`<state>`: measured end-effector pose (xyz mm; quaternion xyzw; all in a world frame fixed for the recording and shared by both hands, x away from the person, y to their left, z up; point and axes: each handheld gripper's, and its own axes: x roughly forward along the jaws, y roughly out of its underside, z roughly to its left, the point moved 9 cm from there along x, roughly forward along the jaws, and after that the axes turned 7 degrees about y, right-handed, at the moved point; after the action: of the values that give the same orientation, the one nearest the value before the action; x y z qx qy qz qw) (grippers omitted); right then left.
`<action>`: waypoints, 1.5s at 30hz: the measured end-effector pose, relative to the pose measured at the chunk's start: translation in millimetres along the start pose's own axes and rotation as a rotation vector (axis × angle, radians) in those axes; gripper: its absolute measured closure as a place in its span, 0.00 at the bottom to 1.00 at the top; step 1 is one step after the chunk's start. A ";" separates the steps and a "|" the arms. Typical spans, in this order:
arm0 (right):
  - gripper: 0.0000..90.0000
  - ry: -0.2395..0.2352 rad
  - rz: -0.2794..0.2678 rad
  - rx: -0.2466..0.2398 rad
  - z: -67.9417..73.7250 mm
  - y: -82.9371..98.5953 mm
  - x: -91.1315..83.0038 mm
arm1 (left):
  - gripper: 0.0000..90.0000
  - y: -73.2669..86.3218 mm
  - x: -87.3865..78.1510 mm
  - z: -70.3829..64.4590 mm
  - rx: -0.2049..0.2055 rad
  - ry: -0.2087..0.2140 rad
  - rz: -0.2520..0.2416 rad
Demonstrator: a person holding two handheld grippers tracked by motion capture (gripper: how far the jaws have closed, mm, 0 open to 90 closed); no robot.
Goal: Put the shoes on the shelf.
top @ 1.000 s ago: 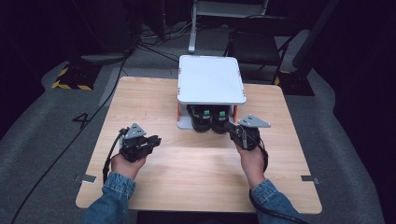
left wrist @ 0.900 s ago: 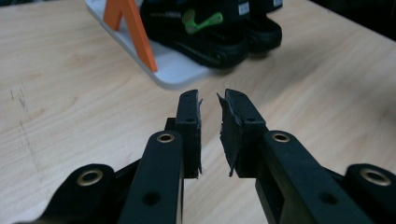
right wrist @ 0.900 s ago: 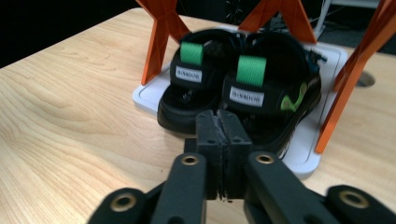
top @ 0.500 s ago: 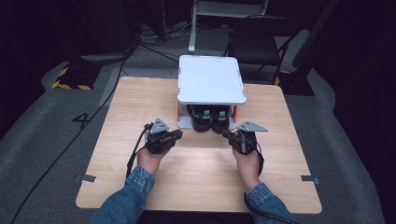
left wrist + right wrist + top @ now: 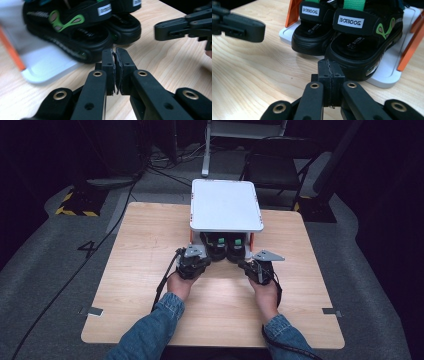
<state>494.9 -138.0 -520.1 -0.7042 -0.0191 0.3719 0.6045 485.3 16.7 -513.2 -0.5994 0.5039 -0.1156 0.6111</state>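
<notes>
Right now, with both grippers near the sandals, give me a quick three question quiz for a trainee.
1. True or false: the left gripper is shut with nothing between its jaws.
2. What do the two black sandals rest on? A: bare table, B: the bottom tray of the white rack, C: the floor.
3. Fill in: the sandal straps are ____ coloured.

Key: 1 true; 2 B; 3 green.

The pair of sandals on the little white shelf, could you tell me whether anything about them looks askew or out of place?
Slightly: both black sandals overhang the front edge of the bottom white tray, heels poking onto the table side. Nothing looks damaged or spilled.
</notes>
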 end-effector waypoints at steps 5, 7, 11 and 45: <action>1.00 -0.039 -0.004 0.001 -3.8 2.8 3.9 | 0.96 -1.0 5.4 3.7 0.055 0.050 0.005; 1.00 -0.038 0.008 0.006 -6.9 5.5 5.1 | 0.96 -2.0 9.7 4.9 0.041 0.065 0.012; 1.00 -0.021 0.019 0.017 -13.6 10.1 5.3 | 0.96 0.2 17.5 5.6 0.029 0.069 0.024; 1.00 0.013 0.056 0.037 -21.7 15.0 26.4 | 0.95 5.6 50.1 13.5 -0.078 -0.017 0.102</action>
<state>519.5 -147.6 -546.5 -0.6955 0.0115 0.3846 0.6068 516.2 -10.9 -544.9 -0.5975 0.5326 -0.0595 0.5965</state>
